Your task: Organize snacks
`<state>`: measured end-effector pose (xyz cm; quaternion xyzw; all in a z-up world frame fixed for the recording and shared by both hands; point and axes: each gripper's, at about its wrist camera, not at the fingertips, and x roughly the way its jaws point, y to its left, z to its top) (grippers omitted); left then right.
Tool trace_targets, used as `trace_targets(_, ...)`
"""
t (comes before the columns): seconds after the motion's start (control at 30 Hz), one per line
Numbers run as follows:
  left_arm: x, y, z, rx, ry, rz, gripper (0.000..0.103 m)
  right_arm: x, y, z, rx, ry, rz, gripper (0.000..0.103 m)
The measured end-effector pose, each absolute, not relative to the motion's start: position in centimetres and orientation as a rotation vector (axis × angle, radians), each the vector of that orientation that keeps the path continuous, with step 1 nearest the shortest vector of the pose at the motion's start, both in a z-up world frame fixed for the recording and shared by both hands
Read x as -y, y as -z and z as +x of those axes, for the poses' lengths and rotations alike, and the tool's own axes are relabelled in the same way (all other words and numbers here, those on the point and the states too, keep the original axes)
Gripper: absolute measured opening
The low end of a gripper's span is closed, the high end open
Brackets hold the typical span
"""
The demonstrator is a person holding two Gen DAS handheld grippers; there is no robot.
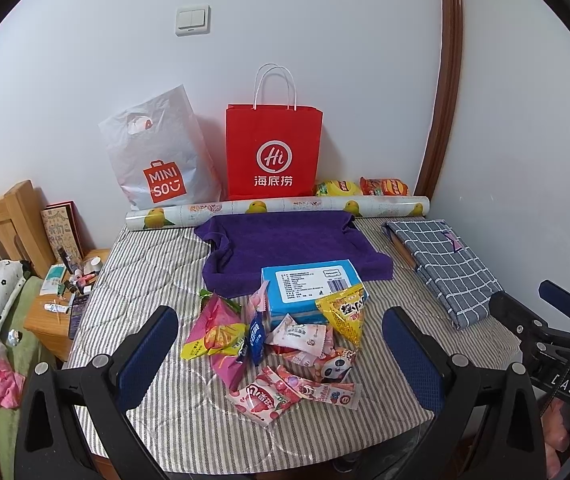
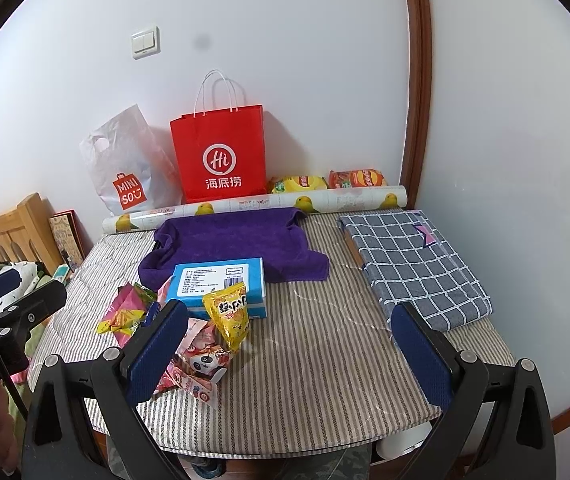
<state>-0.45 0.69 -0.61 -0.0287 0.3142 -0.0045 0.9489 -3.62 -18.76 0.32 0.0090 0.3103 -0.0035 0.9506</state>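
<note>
A pile of snack packets lies on the striped table cover, also in the right wrist view. A blue box sits behind it, with a yellow packet leaning on its front. A purple cloth lies behind the box. My left gripper is open and empty, above the pile's near side. My right gripper is open and empty, over bare cover to the right of the pile.
A red paper bag and a white Miniso bag stand against the wall. A patterned roll and two chip bags lie beside them. A folded checked cloth is at right. A cluttered nightstand is left.
</note>
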Motion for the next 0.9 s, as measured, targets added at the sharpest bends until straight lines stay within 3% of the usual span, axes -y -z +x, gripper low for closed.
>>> trace_targets(0.5, -1.6, 3.3, 1.3, -0.699, -0.012, -0.051, 0.103, 18.2, 1.6, -2.4, -0.654, -0.022, 0.02, 0.101)
trace_targets(0.8, -4.8, 8.0, 5.2, -0.815, -0.064, -0.093, 0.103, 18.1, 7.4, 2.1, -0.759, -0.05, 0.039, 0.1)
trace_targets(0.9, -6.2, 9.9, 6.4, -0.856, -0.077, -0.111, 0.102, 17.5, 9.7, 3.8, -0.791, -0.073, 0.043, 0.096)
